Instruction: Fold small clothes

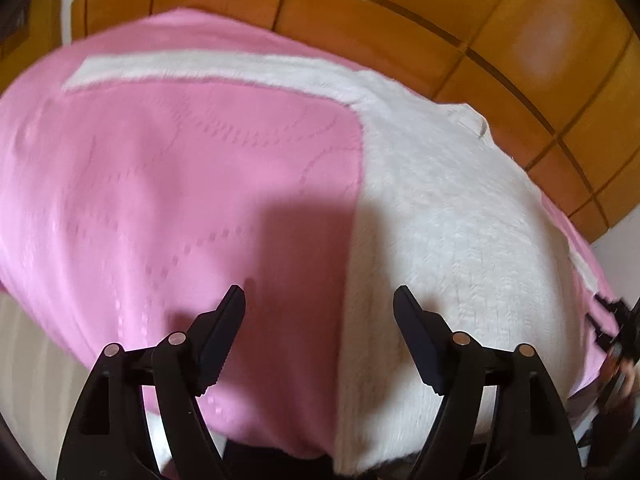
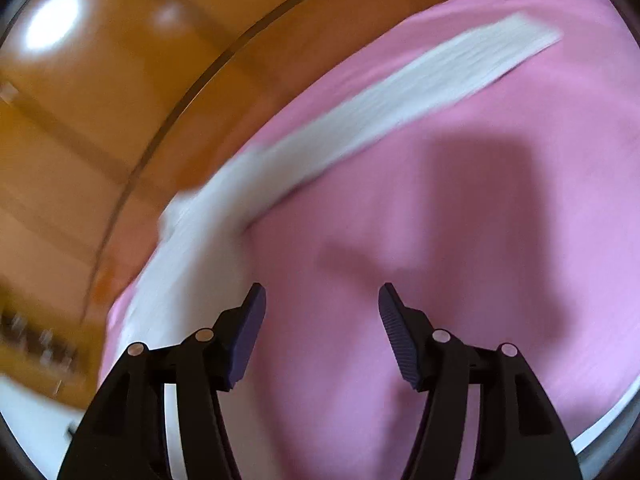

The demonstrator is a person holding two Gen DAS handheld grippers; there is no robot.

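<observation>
I can read no text, label, brand, number or sign anywhere in either of my wrist views. The pink woven cloth (image 1: 168,184) carries only a faint stitched pattern of curving dotted lines, which form no letters. The fluffy white knitted garment (image 1: 448,216) shows no tag or print that I can make out. The orange-brown tiled floor (image 1: 400,12) bears only dark grout lines and a glare patch. My right wrist view is blurred, so anything small there is unreadable, including the dark blurred shapes at its left edge.
</observation>
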